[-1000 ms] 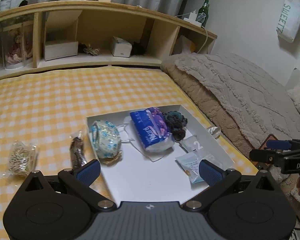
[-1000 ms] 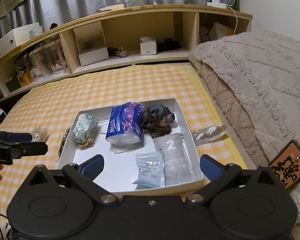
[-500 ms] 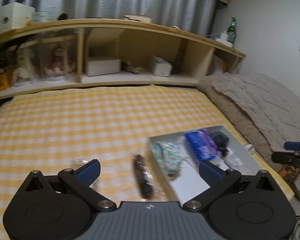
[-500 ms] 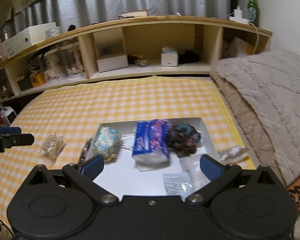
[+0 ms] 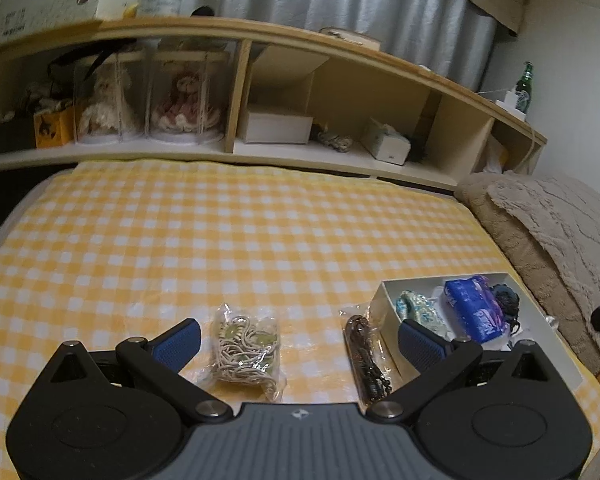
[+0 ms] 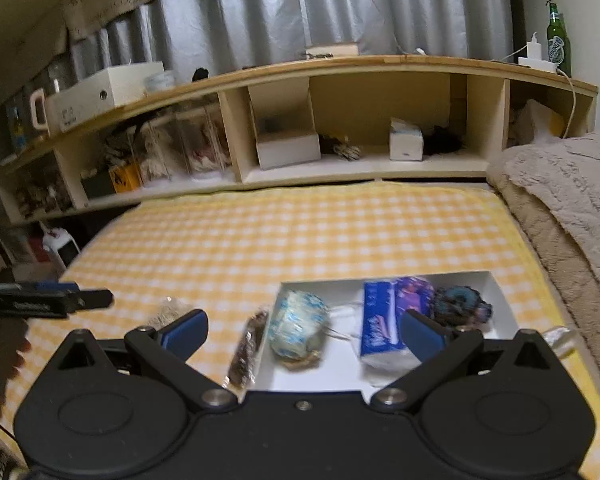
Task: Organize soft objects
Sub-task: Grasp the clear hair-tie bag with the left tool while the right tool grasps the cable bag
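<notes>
A white tray (image 5: 384, 295) lies on the yellow checked bed and holds a floral pouch (image 5: 418, 310), a blue tissue pack (image 5: 474, 306) and dark scrunchies (image 5: 506, 296). A clear bag of beige cord (image 5: 246, 346) and a bag with a dark brown strand (image 5: 366, 354) lie left of the tray. My left gripper (image 5: 300, 340) is open and empty, just above these two bags. My right gripper (image 6: 304, 334) is open and empty over the tray (image 6: 496, 282), near the pouch (image 6: 298, 330) and tissue pack (image 6: 380, 322).
A wooden headboard shelf (image 5: 340, 60) with boxes and dolls runs along the back. A beige fluffy blanket (image 5: 560, 232) lies to the right. A clear wrapper (image 6: 560, 336) lies right of the tray. The left gripper shows at the right wrist view's left edge (image 6: 48, 300).
My left gripper has swung left from over the tray to above the two bags. My right gripper has pulled back and shifted left. Both stay open.
</notes>
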`<state>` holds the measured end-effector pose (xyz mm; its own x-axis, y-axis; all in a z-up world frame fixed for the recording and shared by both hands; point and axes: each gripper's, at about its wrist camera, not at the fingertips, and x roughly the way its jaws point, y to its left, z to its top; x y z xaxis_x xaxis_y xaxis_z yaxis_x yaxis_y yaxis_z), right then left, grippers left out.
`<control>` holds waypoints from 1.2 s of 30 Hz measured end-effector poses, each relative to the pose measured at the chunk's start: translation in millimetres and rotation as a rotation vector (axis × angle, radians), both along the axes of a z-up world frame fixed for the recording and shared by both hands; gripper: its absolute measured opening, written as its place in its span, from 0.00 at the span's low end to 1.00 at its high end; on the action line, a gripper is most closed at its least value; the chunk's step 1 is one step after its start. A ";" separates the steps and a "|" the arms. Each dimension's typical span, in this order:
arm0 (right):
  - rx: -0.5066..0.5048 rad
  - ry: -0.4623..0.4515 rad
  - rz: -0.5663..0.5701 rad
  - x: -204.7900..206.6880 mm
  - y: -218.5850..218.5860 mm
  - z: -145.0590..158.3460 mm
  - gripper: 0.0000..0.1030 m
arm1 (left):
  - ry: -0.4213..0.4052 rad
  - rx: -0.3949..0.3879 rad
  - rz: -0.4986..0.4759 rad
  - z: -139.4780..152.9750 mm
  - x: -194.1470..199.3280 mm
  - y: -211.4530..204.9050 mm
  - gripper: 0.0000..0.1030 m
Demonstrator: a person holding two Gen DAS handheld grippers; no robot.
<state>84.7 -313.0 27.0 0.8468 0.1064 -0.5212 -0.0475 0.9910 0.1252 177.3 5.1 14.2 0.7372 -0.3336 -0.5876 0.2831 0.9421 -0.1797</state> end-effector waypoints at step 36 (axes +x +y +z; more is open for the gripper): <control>-0.256 0.325 0.202 164.0 127.6 -162.9 0.02 | 0.068 0.002 0.024 -94.8 95.8 4.4 1.00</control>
